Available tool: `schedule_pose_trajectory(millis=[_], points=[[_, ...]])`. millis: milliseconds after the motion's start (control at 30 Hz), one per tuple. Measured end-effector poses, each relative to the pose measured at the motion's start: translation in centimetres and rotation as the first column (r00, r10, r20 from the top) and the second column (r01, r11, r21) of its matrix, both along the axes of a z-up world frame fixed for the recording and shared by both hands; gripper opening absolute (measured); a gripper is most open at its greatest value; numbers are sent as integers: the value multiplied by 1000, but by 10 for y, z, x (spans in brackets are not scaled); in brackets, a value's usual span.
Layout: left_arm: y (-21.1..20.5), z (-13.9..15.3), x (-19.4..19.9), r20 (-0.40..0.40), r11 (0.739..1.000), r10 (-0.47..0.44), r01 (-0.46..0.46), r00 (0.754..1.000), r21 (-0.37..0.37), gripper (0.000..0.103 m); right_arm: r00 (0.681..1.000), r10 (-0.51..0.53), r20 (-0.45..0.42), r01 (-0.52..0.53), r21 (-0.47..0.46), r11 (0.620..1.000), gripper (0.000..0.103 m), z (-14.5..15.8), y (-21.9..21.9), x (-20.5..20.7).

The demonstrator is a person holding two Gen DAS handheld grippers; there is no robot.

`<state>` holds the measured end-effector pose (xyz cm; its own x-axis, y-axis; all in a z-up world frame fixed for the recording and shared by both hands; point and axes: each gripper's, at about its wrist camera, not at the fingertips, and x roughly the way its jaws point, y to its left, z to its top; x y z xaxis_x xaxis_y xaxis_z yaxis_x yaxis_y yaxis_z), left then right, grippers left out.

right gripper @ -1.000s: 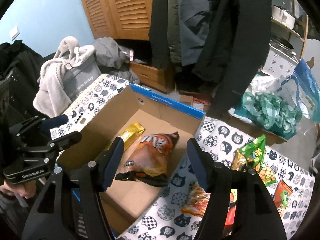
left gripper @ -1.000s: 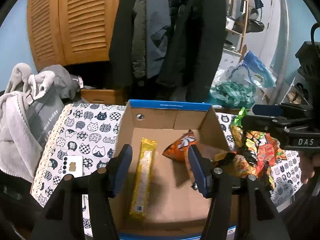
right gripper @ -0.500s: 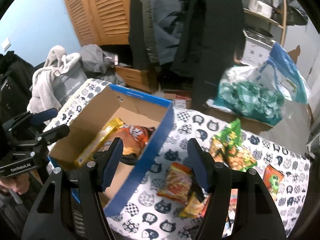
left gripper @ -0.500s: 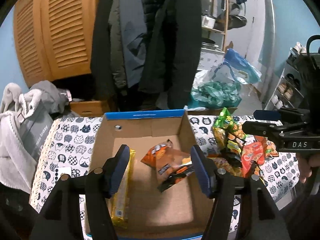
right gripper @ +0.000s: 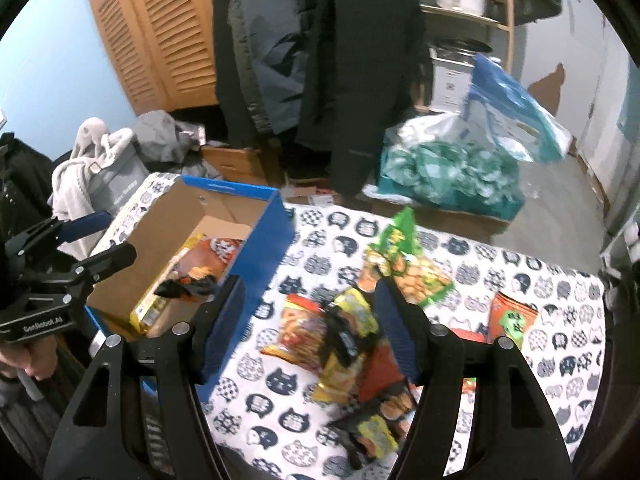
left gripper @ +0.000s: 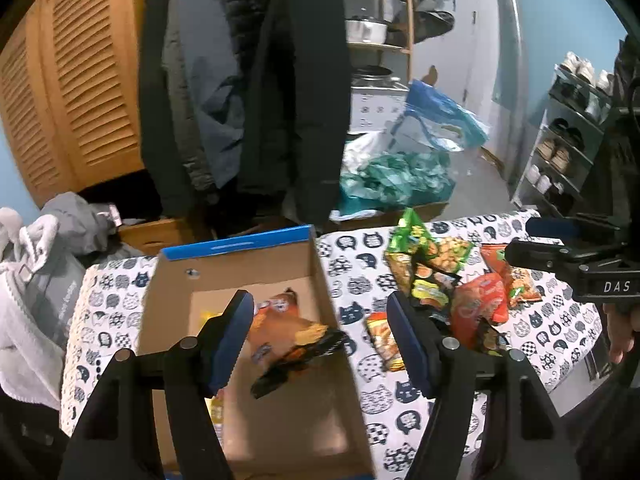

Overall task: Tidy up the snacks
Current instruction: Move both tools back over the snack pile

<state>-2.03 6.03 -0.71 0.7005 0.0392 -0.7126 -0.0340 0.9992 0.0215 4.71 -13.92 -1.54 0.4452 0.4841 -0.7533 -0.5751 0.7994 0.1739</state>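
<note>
A cardboard box with a blue rim (left gripper: 236, 246) (right gripper: 262, 236) stands on the cat-print cloth (right gripper: 472, 248). An orange chip bag (left gripper: 292, 328) (right gripper: 204, 264) and a yellow bar (right gripper: 160, 296) lie in it. To its right is a loose pile of snack bags (right gripper: 344, 336) (left gripper: 476, 312), with a green bag (right gripper: 404, 264) (left gripper: 416, 236) at the back. My left gripper (left gripper: 318, 304) (right gripper: 108, 236) hangs over the box's right wall, jaws opening, nothing between them. My right gripper (right gripper: 308, 292) (left gripper: 528, 240) hovers over the pile, jaws opening, also empty.
Dark coats (left gripper: 248, 92) hang behind the table beside a louvred wooden cupboard (left gripper: 80, 92). Grey clothes (left gripper: 36, 264) are heaped at the left. Teal and blue bags (right gripper: 460, 168) sit on the floor behind. A shoe rack (left gripper: 568, 148) stands at the right.
Both grippers have swung right, from over the box towards the snack pile. Their jaws stand wider. The orange bag stays lying in the box.
</note>
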Motion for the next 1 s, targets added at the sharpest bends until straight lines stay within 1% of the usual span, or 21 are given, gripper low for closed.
schedule_pose_trajectory(millis=[200, 433, 467, 500, 567, 700, 867, 933, 1000], points=[[-26, -9, 12, -44, 999, -39, 39, 998, -1, 71, 997, -71, -16, 71, 6, 997, 75, -6, -37, 5], [-49, -11, 20, -44, 997, -69, 70, 997, 14, 71, 991, -133, -16, 133, 12, 991, 75, -8, -72, 6], [-51, -11, 21, -45, 997, -72, 73, 996, 14, 72, 990, -138, -15, 138, 13, 990, 75, -8, -76, 6], [-54, -10, 22, -44, 997, -75, 76, 996, 15, 76, 989, -147, -12, 147, 14, 989, 75, -8, -81, 6], [-57, -12, 24, -28, 998, -63, 64, 998, 24, 81, 986, -167, -8, 167, 17, 986, 75, -9, -91, 6], [-63, -16, 32, -50, 998, -57, 58, 997, 12, 81, 978, -207, -7, 207, 20, 978, 77, -11, -111, 7], [-70, -21, 40, -53, 997, -60, 62, 997, 36, 81, 970, -240, -22, 241, 17, 970, 77, -16, -131, 10], [-71, -25, 45, -67, 997, -57, 60, 996, 43, 81, 970, -243, -18, 243, 2, 970, 77, -18, -136, 10], [-72, -30, 51, -87, 997, -60, 63, 994, 33, 81, 968, -251, -5, 251, -21, 968, 77, -20, -141, 12]])
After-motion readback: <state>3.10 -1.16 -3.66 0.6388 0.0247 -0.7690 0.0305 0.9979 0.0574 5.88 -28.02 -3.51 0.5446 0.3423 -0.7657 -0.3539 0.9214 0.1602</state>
